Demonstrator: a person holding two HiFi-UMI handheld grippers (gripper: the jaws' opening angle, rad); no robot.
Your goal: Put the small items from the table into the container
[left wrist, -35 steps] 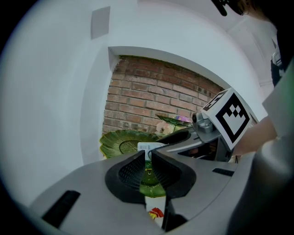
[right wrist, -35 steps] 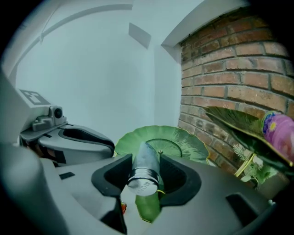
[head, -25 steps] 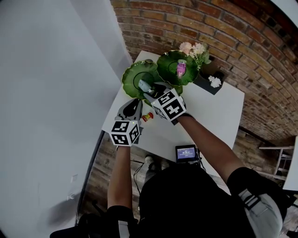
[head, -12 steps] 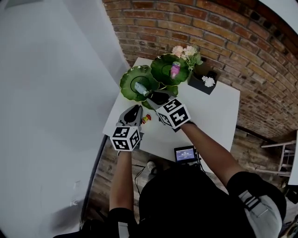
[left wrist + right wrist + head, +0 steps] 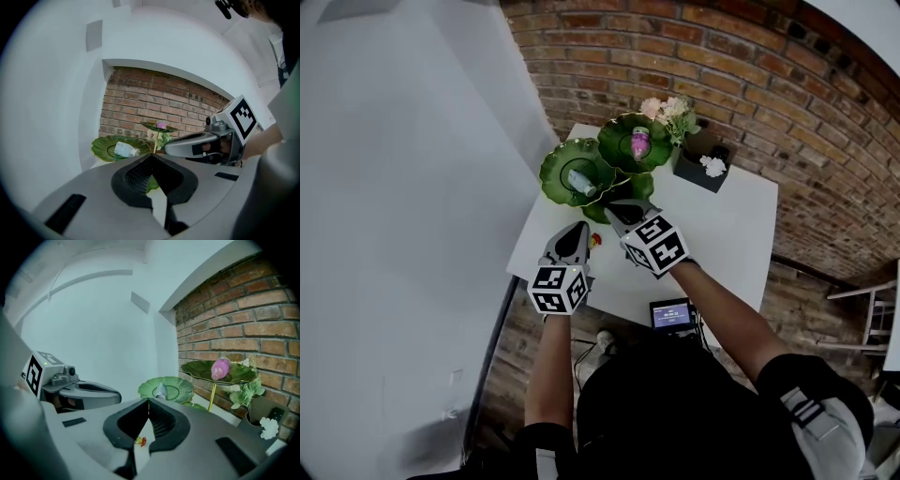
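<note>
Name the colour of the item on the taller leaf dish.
Small rounded item: pink; right gripper view.

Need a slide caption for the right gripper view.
Right gripper, shut and empty, faces a lower leaf dish holding a small bottle and a raised leaf dish holding a pink item.

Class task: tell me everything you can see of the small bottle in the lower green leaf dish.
The small bottle is pale, whitish with a faint blue-green tint, and looks like plastic; one end seems darker, perhaps a cap. It lies on its side in the middle of the lower green leaf dish, touching only that dish. A higher leaf dish holding a pink thing stands beside and above it. Any print is too small to read.
</note>
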